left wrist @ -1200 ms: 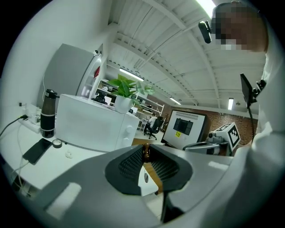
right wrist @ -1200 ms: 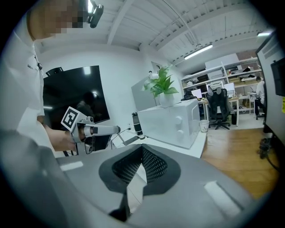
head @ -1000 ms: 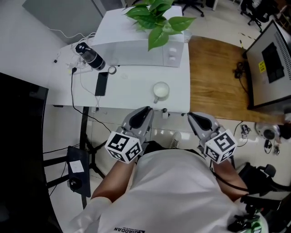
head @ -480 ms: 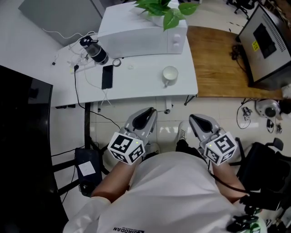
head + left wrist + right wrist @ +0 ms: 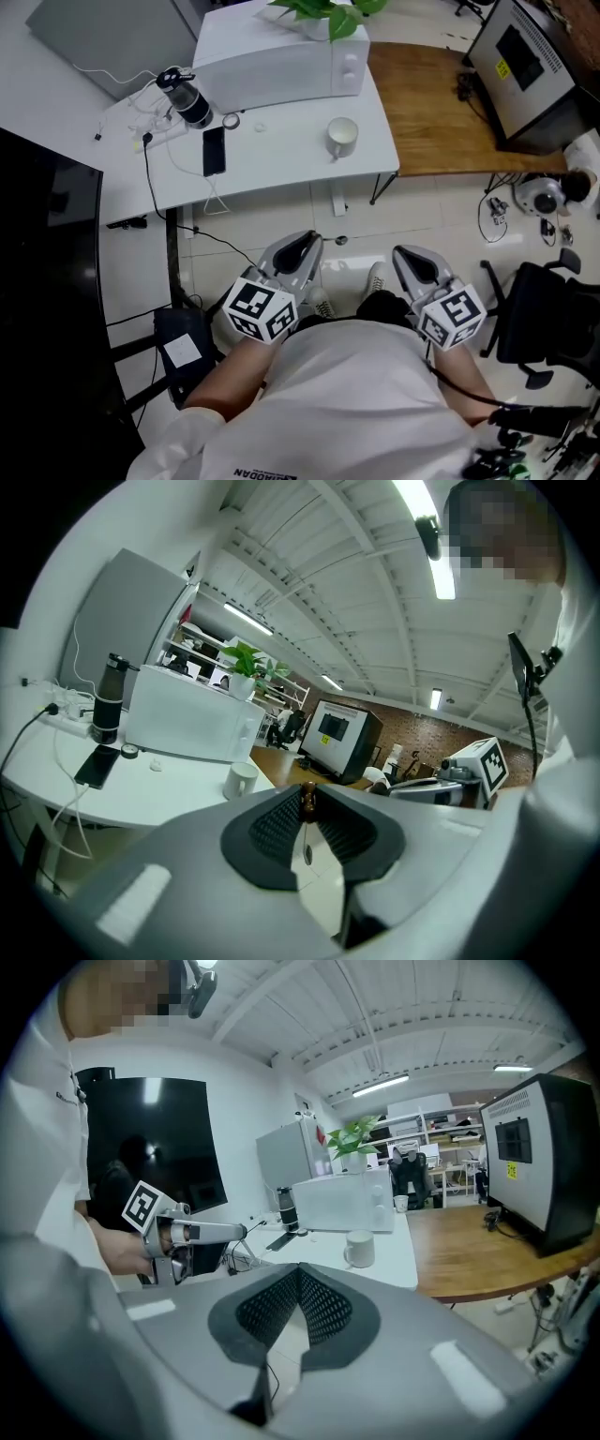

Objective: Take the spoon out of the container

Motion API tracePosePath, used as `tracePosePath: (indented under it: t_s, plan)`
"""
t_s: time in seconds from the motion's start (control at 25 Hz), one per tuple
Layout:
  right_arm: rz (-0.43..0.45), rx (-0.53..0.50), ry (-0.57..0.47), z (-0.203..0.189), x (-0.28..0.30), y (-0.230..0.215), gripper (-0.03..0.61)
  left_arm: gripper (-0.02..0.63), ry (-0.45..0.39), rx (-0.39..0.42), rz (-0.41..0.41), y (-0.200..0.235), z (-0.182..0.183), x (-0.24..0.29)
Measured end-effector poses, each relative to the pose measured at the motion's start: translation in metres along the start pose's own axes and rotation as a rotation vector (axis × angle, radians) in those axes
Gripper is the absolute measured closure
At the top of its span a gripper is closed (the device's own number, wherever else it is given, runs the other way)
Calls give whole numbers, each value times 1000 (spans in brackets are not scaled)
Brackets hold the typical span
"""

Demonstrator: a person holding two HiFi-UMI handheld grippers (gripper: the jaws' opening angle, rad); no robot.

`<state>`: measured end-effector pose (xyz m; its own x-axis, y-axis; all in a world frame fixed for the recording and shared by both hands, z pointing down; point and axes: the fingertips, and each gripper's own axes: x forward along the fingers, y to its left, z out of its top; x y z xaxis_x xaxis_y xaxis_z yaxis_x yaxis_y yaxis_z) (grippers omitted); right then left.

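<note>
My left gripper (image 5: pixel 305 242) pinches a small brown tip (image 5: pixel 307 798), prob. the spoon's handle. My right gripper (image 5: pixel 406 252) is closed up, empty. I hold both by my tummy, well away from the white round mug (image 5: pixel 342 136) on the white table (image 5: pixel 281 164), so nothing bumps.

Two grippers are showing: a left gripper (image 5: pixel 305 242) and a right gripper (image 5: pixel 409 254). Two tables are standing together: one white table (image 5: pixel 281 164) and one wooden table (image 5: pixel 422 112). One microwave (image 5: pixel 272 64), one mug (image 5: pixel 342 136), one phone (image 5: pixel 214 151), one bottle (image 5: pixel 186 98), one plant (image 5: pixel 323 11) and one spoon (image 5: pixel 306 800) are showing.
</note>
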<state>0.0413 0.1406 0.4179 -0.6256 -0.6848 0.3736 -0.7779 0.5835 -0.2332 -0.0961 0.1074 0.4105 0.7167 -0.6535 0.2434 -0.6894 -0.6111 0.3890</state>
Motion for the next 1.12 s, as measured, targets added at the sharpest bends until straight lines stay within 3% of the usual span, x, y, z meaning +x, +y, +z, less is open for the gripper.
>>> tracePosePath:
  t_s: [1.12]
  plan:
    - [116, -63, 41, 5, -17, -21, 572, 565, -31, 36, 75, -43, 4, 21]
